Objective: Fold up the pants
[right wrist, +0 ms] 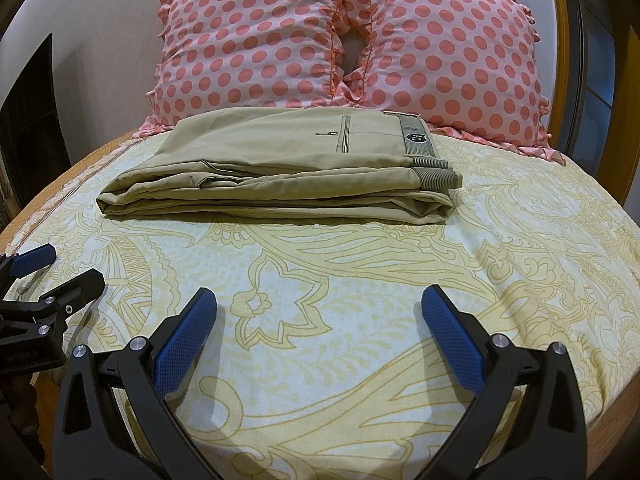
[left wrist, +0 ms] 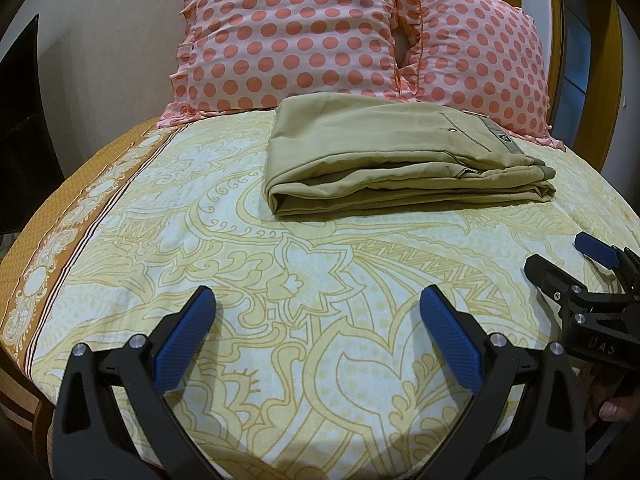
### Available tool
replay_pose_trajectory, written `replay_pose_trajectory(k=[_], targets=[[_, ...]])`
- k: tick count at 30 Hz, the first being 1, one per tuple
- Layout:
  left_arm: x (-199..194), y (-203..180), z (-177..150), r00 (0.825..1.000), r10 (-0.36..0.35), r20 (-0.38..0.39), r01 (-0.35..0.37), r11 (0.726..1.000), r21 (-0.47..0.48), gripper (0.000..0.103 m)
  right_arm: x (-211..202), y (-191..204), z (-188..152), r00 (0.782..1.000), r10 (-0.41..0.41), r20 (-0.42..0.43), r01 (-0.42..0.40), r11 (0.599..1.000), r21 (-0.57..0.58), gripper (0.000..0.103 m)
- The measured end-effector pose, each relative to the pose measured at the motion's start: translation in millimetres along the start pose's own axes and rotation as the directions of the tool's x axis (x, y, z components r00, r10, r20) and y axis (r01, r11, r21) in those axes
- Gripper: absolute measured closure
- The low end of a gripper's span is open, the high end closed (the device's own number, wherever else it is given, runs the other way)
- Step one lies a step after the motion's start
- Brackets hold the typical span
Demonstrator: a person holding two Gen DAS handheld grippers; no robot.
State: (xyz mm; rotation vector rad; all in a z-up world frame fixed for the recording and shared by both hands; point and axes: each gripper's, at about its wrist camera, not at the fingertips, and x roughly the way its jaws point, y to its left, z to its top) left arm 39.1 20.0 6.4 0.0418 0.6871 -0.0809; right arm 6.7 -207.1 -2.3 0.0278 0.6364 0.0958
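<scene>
Khaki pants (left wrist: 392, 156) lie folded in a flat stack on the bed, waistband with a dark badge to the right; they also show in the right wrist view (right wrist: 280, 172). My left gripper (left wrist: 318, 300) is open and empty, held over the sheet well short of the pants. My right gripper (right wrist: 320, 300) is open and empty, also short of the pants. The right gripper shows at the right edge of the left wrist view (left wrist: 568, 258), the left gripper at the left edge of the right wrist view (right wrist: 66, 268). Neither touches the pants.
The bed has a yellow floral sheet (left wrist: 280, 280) with an orange border on the left (left wrist: 60, 216). Two pink polka-dot pillows (left wrist: 288, 32) (left wrist: 476, 60) lean just behind the pants. A wooden headboard (right wrist: 556, 20) rises at the back right.
</scene>
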Motion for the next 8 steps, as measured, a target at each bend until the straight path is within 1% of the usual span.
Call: replay_pose_trajectory(k=[8], targets=[[0.6, 0.3, 1.2, 1.0, -0.002, -0.011, 0.002, 1.0, 0.003, 0.002, 0.4, 0.3, 0.1, 1.0, -0.002, 0.0, 0.002, 1.0, 0.001, 0.001]])
